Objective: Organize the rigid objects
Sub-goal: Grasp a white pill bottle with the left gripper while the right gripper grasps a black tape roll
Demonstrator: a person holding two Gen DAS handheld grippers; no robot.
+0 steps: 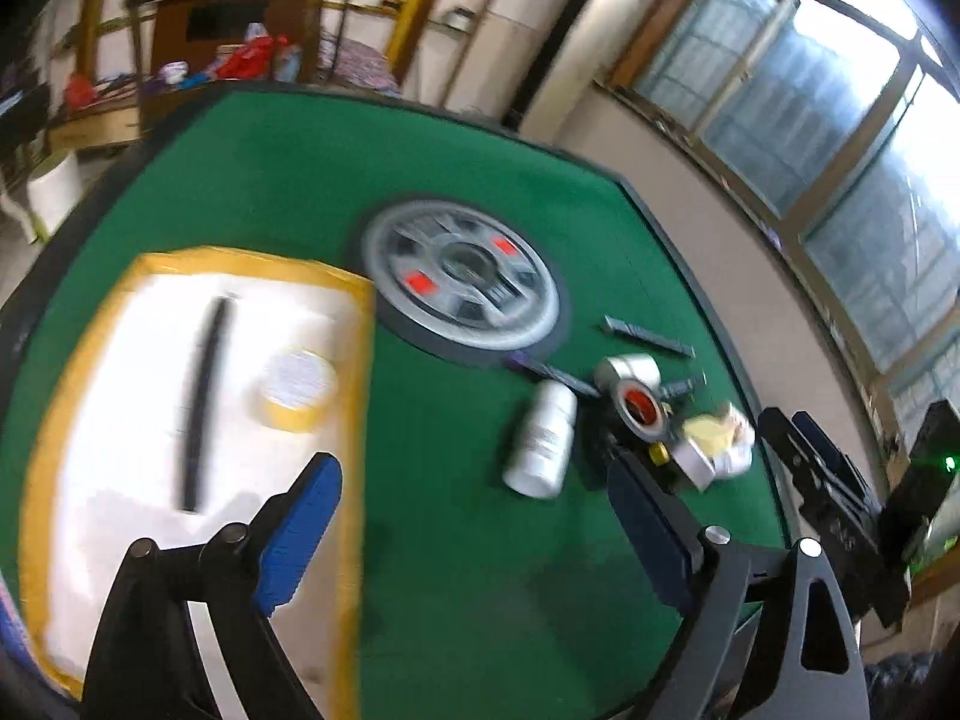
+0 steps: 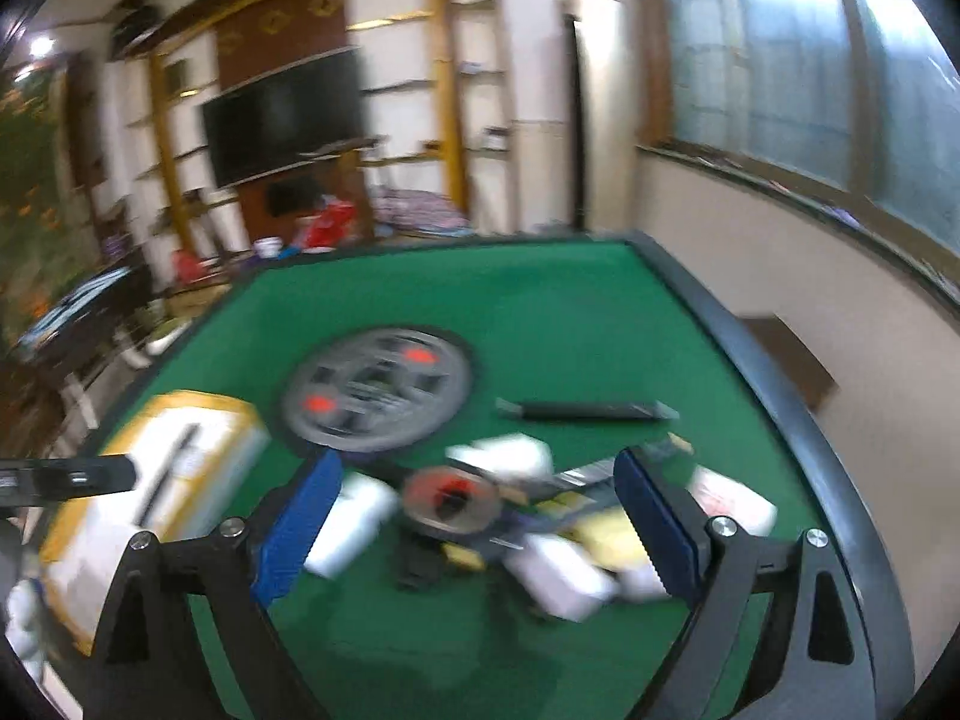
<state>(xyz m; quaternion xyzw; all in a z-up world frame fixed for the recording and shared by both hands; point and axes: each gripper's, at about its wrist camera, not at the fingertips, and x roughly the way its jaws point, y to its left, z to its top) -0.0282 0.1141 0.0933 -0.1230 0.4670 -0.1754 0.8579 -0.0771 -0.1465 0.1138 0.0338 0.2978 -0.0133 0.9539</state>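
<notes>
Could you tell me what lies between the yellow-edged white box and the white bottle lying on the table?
Only bare green felt separates the box from the white bottle; the left wrist view shows this most clearly.

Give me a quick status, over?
Both grippers, left and right, open, empty. Tape roll in white box. Clutter pile waits.

A home living room, by the look of it — straight ahead of the right gripper a dark flat television (image 2: 282, 120) hangs on a wood-panelled wall between yellow-framed shelves (image 2: 420, 78). Off to that tool's right runs a wide window (image 2: 798, 60). The work surface below is a green-felted table (image 2: 540, 312) — a games-table sort.
</notes>
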